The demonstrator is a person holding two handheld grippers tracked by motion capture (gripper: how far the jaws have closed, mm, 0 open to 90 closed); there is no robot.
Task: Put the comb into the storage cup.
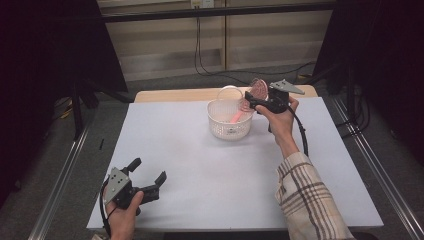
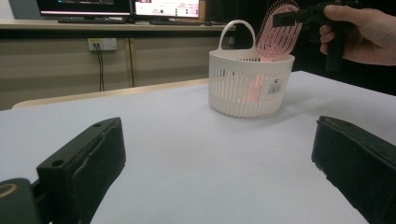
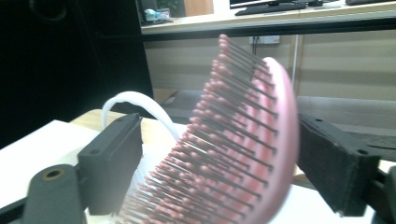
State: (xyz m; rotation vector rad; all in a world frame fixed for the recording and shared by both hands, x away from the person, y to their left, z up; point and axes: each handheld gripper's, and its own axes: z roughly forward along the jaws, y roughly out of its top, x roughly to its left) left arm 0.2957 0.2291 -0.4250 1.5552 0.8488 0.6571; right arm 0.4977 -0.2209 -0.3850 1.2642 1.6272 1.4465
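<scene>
A pink plastic hairbrush [image 1: 256,93] with a broad oval head and rows of thin, ball-tipped bristles stands handle-down in a round white slatted plastic basket [image 1: 229,126] with a hoop handle, at the far middle of the white table [image 1: 210,170]. Its head [image 3: 252,140] rises above the basket's rim and leans against it. The right gripper [image 1: 251,102] brackets this head with the jaws spread; in the right gripper view, the right pad sits close against the smooth back and the left pad stands clear of the bristle tips, so the brush appears released, resting on the basket alone. The left gripper [image 1: 148,176] rests well apart at the near left corner, jaws wide with nothing between them. The brush is judged light and stiff in its frame, while the bristles yield and the glossy back may slip. A hold across the rim of the head or on the handle would likely be firmer than one on the bristle field. The light basket could tip if the head is pushed sideways.
</scene>
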